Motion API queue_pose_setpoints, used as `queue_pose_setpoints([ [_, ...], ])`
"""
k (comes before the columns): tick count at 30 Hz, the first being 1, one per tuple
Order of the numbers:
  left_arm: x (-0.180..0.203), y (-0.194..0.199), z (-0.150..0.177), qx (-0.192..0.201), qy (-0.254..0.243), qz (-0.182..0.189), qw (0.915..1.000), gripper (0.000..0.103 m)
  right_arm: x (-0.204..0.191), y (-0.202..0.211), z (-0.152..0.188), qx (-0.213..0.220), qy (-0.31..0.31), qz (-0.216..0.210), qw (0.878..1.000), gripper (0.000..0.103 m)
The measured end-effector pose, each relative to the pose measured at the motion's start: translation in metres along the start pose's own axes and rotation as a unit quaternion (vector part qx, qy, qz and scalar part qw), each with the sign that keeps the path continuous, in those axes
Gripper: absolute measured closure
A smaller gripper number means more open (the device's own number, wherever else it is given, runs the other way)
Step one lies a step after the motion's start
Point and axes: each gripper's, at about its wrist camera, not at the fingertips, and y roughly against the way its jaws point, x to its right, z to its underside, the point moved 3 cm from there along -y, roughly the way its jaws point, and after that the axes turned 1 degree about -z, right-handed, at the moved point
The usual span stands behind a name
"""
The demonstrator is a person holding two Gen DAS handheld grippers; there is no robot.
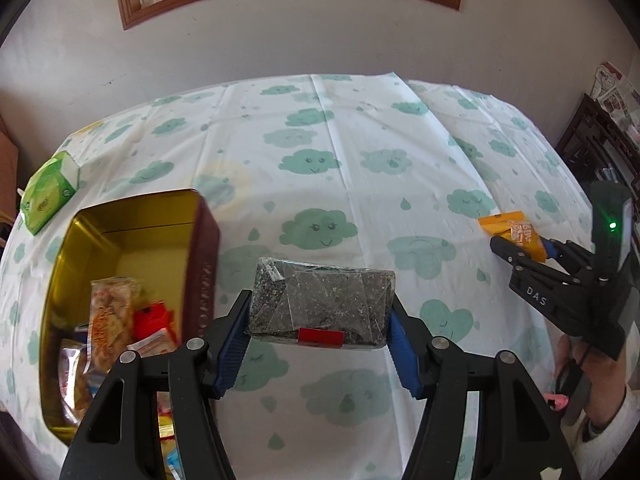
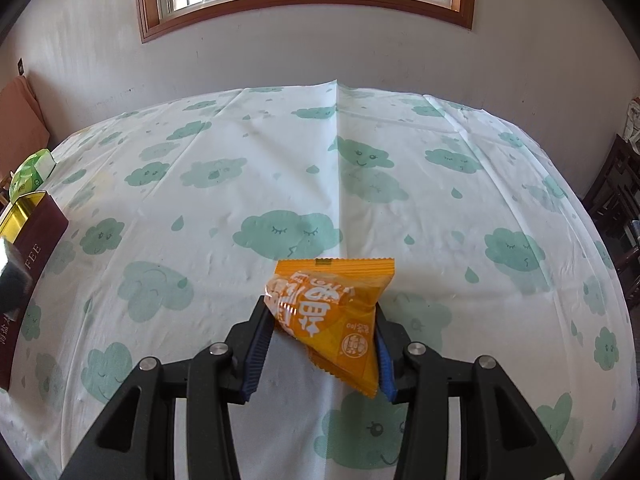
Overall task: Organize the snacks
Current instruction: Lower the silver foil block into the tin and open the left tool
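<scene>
My left gripper point(image 1: 320, 304) is shut on a dark speckled snack bar in clear wrap with a red label point(image 1: 322, 300), held above the table just right of the open tin point(image 1: 200, 240). The tin is gold inside and dark red outside, and holds several snack packets point(image 1: 116, 320) at its near end. My right gripper point(image 2: 322, 320) is shut on an orange snack packet point(image 2: 332, 312) and holds it above the tablecloth. The right gripper also shows in the left wrist view point(image 1: 520, 246), far right, with the orange packet point(image 1: 516, 230).
A white tablecloth with green clouds point(image 2: 280, 160) covers the table. A green tissue pack point(image 1: 48, 192) lies at the far left beyond the tin. The tin's side point(image 2: 36, 240) shows at the left of the right wrist view. Dark wooden furniture point(image 2: 616, 208) stands right.
</scene>
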Motion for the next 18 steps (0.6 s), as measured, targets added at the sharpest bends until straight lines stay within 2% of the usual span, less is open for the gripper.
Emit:
queue_pose_setpoints([
  [8, -0.044, 0.031, 0.009, 0.016, 0.032, -0.027, 0.9990, 0.045, 0.000, 0.000, 0.000, 0.000, 0.000, 0.000, 1.000, 0.057],
  [18, -0.104, 0.040, 0.027, 0.011, 0.083, -0.071, 0.9940, 0.045, 0.000, 0.000, 0.000, 0.000, 0.000, 0.000, 1.000, 0.057],
])
